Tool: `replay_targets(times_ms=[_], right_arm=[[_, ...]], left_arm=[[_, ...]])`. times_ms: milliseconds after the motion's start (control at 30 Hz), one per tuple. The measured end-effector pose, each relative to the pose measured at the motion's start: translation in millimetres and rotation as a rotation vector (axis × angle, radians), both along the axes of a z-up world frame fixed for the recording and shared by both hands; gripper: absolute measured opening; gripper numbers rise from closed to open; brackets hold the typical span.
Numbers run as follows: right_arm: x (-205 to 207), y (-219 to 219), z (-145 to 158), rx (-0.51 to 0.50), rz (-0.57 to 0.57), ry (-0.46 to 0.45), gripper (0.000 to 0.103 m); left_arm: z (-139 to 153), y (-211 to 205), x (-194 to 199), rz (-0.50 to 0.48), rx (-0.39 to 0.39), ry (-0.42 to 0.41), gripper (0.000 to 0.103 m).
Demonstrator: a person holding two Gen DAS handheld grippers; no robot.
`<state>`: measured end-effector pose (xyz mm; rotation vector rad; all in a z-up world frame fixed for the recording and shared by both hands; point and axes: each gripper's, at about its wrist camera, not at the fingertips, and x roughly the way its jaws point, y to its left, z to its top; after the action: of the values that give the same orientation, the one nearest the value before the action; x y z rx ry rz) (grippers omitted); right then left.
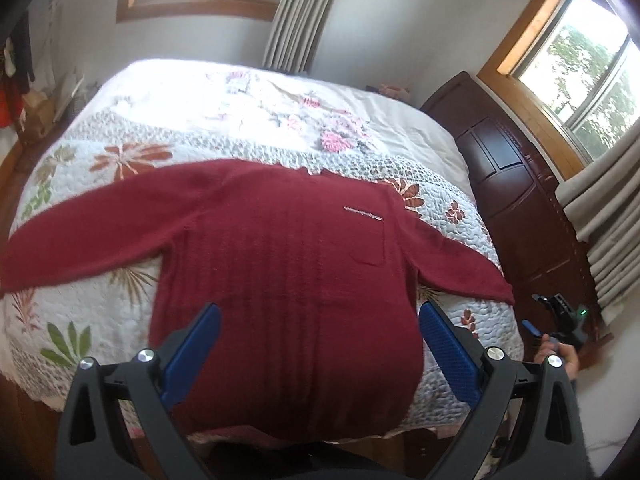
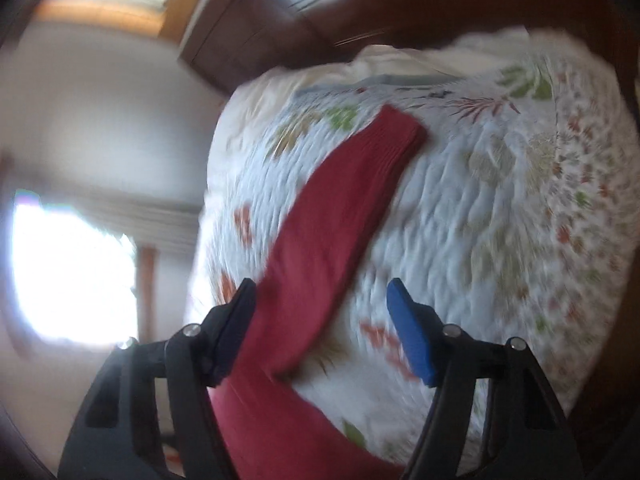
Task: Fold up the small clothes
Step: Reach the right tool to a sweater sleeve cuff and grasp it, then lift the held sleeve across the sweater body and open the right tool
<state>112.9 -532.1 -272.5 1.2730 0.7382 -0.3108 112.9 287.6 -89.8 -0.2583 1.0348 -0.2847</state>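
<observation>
Covering the bed (image 1: 224,128) is a quilted floral bedspread, with a dark wooden headboard (image 1: 516,184) at its right end, wood-framed windows (image 1: 580,76) and grey curtains (image 1: 296,12) behind. A dark red sweater (image 1: 280,240) lies flat on it, collar toward the far side, hem at the near edge, sleeves stretched left and right. The left gripper (image 1: 320,344) hovers over the hem, jaws spread. The right gripper (image 2: 320,320), in a blurred view, seems spread beside one sleeve (image 2: 344,192).

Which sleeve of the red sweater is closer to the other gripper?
The sleeve on the pocket side of the red sweater. Its cuff ends near the right gripper by the bed's edge; the other sleeve stretches away to the far side.
</observation>
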Motion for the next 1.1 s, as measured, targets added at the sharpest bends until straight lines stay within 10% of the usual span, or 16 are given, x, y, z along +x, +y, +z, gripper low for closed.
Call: replay_targets(times_ms=[467,800,1100], right_arm=[[35.9,-91.6,-93.8,0.221,-0.167,-0.031,0.048],[58.8,-107.8,-102.6,0.202,-0.123,-0.015,0.043],[69.4,-104.1,-82.0,0.147,-0.049,-0.004,0.012]], left_arm=[[-8.7,-48.7,7.2,0.056,-0.030,0.108,0.099],[-7.7,-69.2,9.2,0.065,-0.010,0.098,0.099],[-12.0,-71.8,11.2,0.075,0.028,0.109,0.099]])
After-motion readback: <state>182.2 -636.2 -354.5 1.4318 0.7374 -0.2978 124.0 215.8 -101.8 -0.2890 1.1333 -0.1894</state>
